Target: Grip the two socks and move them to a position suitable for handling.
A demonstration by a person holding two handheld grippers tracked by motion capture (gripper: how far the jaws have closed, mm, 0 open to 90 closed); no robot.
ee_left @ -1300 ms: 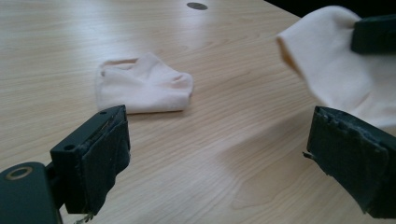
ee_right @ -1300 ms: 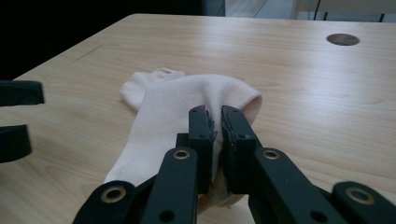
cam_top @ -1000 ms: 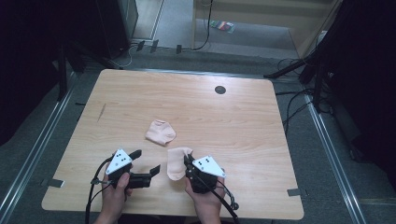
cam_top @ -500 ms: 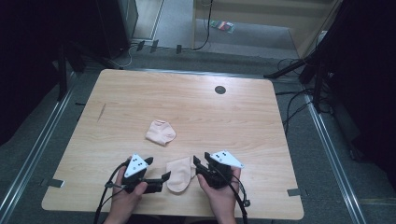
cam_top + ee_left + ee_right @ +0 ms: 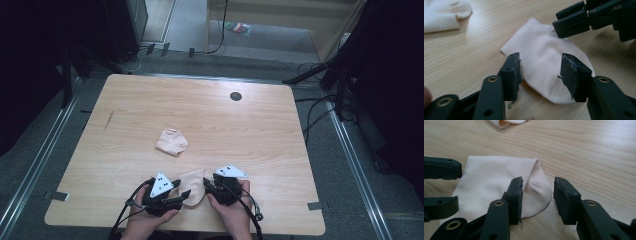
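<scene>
A pale pink sock [image 5: 192,184] lies flat near the table's front edge, between my two grippers. My left gripper [image 5: 181,189] comes at it from the left. In the left gripper view the left gripper [image 5: 540,72] has its jaws standing apart astride the sock's [image 5: 541,50] near edge. They have just been closing and the cloth between them lies slack. My right gripper [image 5: 206,186] reaches in from the right. Its jaws [image 5: 537,195] straddle the rounded end of the sock [image 5: 494,177], apart, after closing a little. A second sock [image 5: 171,141] lies at mid-table.
A small black round hole [image 5: 235,96] sits at the far right of the wooden table [image 5: 125,110]. Cables and dark stands crowd the floor around it. Both hands rest close to the front edge.
The right gripper has let go of the sock, which now lies flat and a little nearer the front edge. The left gripper slid right to the sock and its jaws narrowed.
</scene>
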